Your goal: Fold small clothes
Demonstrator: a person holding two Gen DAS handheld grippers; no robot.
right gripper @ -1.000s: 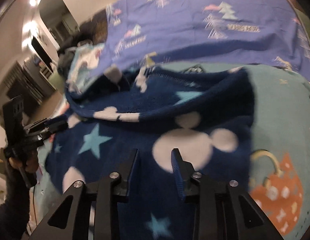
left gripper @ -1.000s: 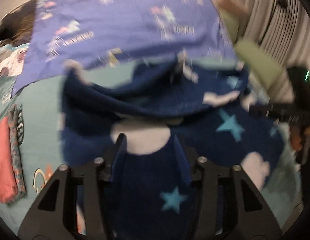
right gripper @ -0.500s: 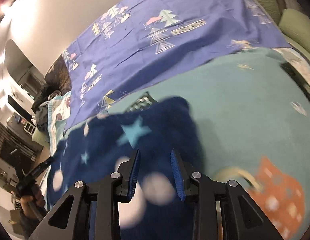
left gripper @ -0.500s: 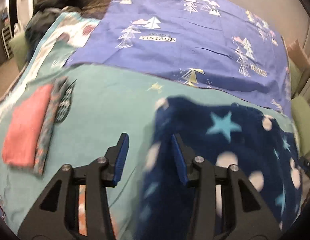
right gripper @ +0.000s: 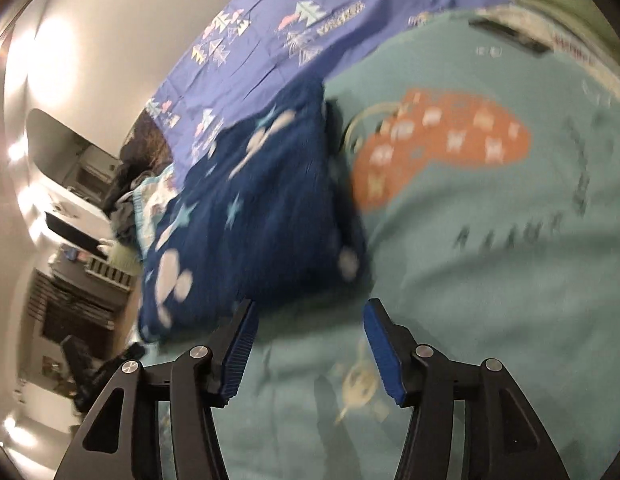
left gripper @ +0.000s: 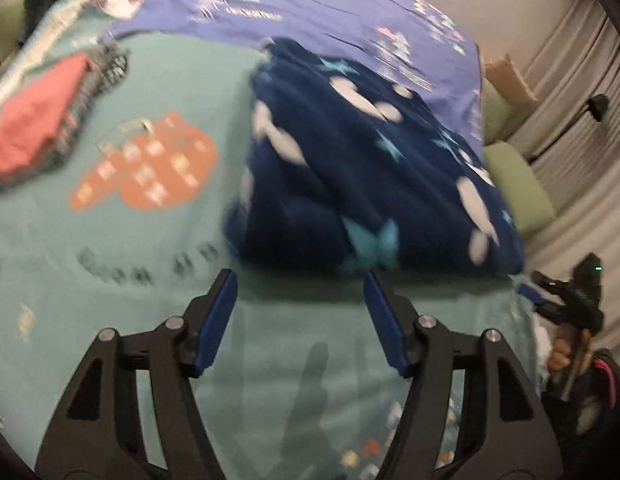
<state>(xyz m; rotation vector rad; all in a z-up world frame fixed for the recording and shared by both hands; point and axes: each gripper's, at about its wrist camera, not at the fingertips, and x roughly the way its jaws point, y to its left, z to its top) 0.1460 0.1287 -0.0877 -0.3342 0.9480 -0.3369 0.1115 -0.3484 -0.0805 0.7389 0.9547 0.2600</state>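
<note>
Navy fleece garment (left gripper: pixel 350 168) folded, long axis running away | both jaws opening, empty

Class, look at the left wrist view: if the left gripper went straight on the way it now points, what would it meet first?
Probably the near folded edge of the dark blue fleece garment with white spots and stars, just past a strip of teal bedspread. The left gripper has nothing between its opening jaws. Blur makes depth uncertain.
</note>
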